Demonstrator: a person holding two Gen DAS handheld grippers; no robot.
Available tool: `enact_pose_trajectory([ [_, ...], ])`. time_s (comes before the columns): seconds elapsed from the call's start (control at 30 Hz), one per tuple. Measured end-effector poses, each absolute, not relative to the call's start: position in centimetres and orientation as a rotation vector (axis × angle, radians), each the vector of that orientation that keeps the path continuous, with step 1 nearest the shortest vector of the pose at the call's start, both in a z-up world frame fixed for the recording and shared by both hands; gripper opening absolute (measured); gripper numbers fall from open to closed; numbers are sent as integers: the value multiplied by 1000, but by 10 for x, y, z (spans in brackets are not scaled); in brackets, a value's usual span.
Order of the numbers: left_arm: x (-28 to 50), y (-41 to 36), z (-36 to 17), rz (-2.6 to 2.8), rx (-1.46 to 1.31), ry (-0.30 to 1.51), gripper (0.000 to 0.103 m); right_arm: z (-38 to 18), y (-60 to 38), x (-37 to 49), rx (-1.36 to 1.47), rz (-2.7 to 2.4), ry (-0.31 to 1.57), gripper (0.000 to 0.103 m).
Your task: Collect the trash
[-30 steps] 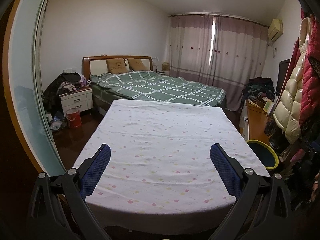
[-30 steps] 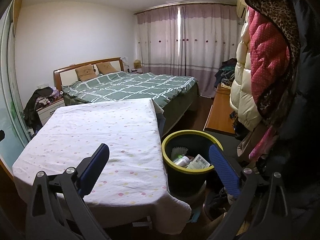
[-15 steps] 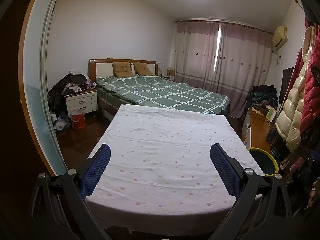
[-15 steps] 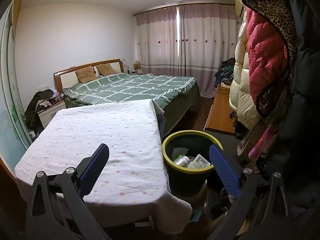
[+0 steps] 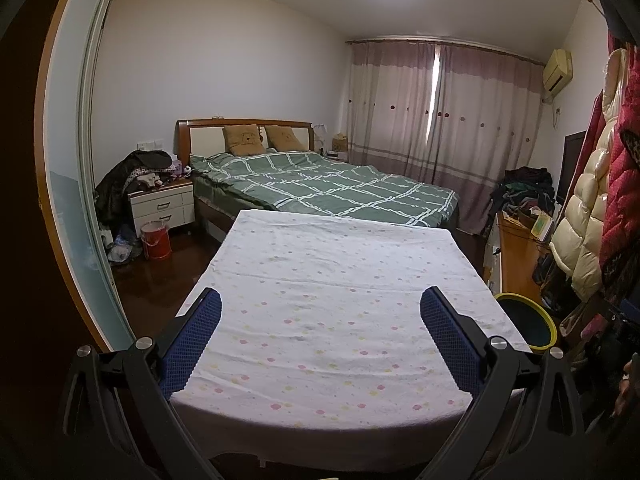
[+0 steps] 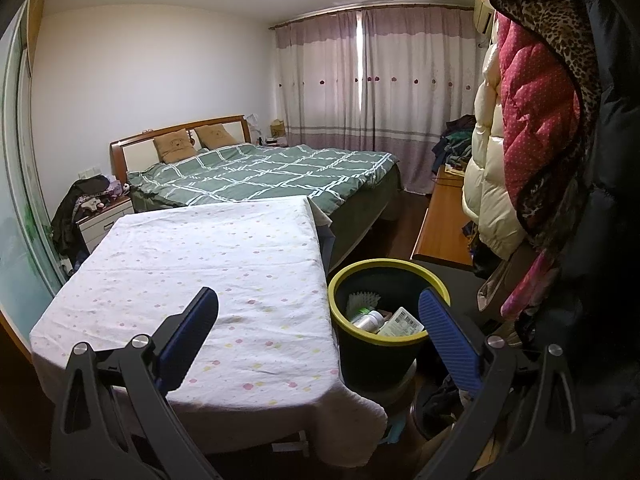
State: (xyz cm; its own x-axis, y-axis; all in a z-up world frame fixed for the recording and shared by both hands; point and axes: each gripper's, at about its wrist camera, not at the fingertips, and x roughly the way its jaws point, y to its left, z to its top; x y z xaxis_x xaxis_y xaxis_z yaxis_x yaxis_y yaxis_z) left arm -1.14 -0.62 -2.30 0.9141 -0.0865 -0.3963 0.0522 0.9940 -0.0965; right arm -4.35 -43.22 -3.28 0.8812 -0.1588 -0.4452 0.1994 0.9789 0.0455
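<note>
A dark bin with a yellow rim (image 6: pixel 390 276) stands on the floor right of the cloth-covered table (image 6: pixel 208 264). Inside it lie a white bottle (image 6: pixel 370 319), a printed white packet (image 6: pixel 402 322) and a pale bristly item (image 6: pixel 362 300). My right gripper (image 6: pixel 318 308) is open, above the table's right corner and the bin. My left gripper (image 5: pixel 320 308) is open over the near part of the table (image 5: pixel 332 280), with nothing between its fingers. The bin (image 5: pixel 528 320) peeks out at the table's right edge in the left wrist view.
A bed with a green checked quilt (image 5: pixel 320 188) lies beyond the table. A white nightstand (image 5: pixel 162 204) and a red bucket (image 5: pixel 156 240) are at the left. Hanging coats (image 6: pixel 532 128) crowd the right side. A wooden bench (image 6: pixel 444 224) stands behind the bin.
The left wrist view has tilted up and pulled back a little, showing more ceiling. The right wrist view has barely shifted. Both grippers stay open.
</note>
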Motion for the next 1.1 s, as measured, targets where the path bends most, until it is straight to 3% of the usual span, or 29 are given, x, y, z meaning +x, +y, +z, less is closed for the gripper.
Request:
enact_pose_trajectory([
  [1.1, -2, -8, -31, -82, -76, 430, 98, -34, -431, -42, 88, -181, 462, 96],
])
